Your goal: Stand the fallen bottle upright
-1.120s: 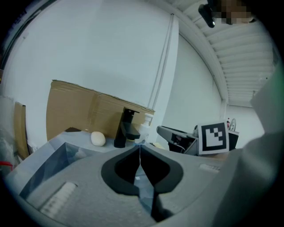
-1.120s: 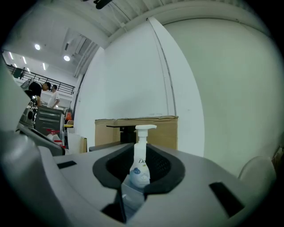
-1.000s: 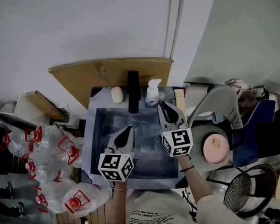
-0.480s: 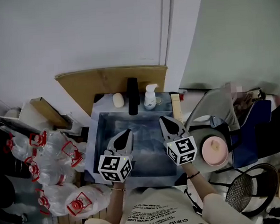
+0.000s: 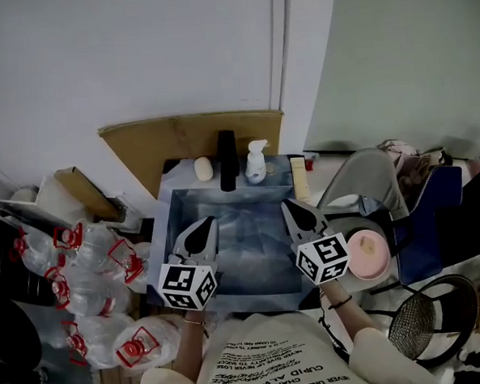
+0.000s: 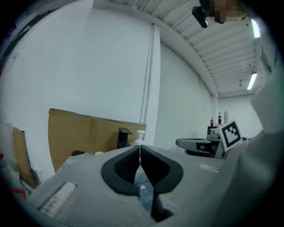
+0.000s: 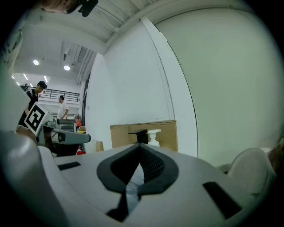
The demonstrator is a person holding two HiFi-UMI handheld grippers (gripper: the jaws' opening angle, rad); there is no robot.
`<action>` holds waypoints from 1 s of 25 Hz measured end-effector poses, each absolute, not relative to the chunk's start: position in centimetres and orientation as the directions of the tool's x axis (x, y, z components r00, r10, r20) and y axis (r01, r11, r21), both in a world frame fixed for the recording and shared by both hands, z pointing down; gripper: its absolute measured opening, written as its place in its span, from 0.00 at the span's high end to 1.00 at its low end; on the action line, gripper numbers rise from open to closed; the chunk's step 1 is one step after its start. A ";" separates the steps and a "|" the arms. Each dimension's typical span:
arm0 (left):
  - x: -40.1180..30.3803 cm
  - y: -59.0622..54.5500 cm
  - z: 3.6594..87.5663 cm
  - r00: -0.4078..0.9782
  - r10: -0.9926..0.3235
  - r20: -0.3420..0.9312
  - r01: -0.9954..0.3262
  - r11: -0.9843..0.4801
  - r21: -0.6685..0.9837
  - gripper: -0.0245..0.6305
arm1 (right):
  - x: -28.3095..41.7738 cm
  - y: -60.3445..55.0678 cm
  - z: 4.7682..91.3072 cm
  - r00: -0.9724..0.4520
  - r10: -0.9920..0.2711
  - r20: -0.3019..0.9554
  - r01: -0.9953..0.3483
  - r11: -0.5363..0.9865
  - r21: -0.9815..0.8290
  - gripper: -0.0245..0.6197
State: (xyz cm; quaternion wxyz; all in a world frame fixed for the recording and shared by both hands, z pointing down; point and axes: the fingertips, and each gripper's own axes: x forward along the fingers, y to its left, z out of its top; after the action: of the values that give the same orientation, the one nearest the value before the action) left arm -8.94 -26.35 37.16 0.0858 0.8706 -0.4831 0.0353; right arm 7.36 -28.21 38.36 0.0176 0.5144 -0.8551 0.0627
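A white pump bottle stands upright on the back ledge of the steel sink, right of the black faucet. My left gripper hovers over the sink's left half, shut with nothing in it. Over the sink's right edge my right gripper is also shut and empty, well short of the bottle. In the left gripper view the closed gripper points level at the bottle beyond. In the right gripper view the pump bottle shows past the shut gripper.
A pale soap bar lies left of the faucet. Brown cardboard leans on the wall behind the sink. Several clear jugs with red caps are piled at left. A grey chair, a pink bowl and a mesh basket stand at right.
Both grippers have drawn back from the sink's rear toward the near edge. The right one has left the bottle's side and moved right. The bottle stays upright.
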 end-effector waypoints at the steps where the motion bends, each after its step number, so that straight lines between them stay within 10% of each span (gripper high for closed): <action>1: -9.2 -26.2 37.0 0.528 -0.837 0.142 -0.849 -0.517 0.112 0.93 | 7.5 -28.0 38.1 -0.468 -0.879 0.091 -0.883 0.460 -0.092 0.95; 25: -11.9 -24.8 35.6 0.460 -0.883 0.097 -0.886 -0.449 0.116 0.93 | 9.7 -26.3 35.0 -0.416 -0.909 0.009 -0.905 0.413 -0.102 0.96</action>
State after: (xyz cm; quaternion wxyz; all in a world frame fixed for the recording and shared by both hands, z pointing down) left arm -11.87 -24.76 35.64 0.0751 0.8511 -0.5195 0.0113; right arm 9.72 -26.34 35.04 -0.0238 0.5399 -0.8402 0.0457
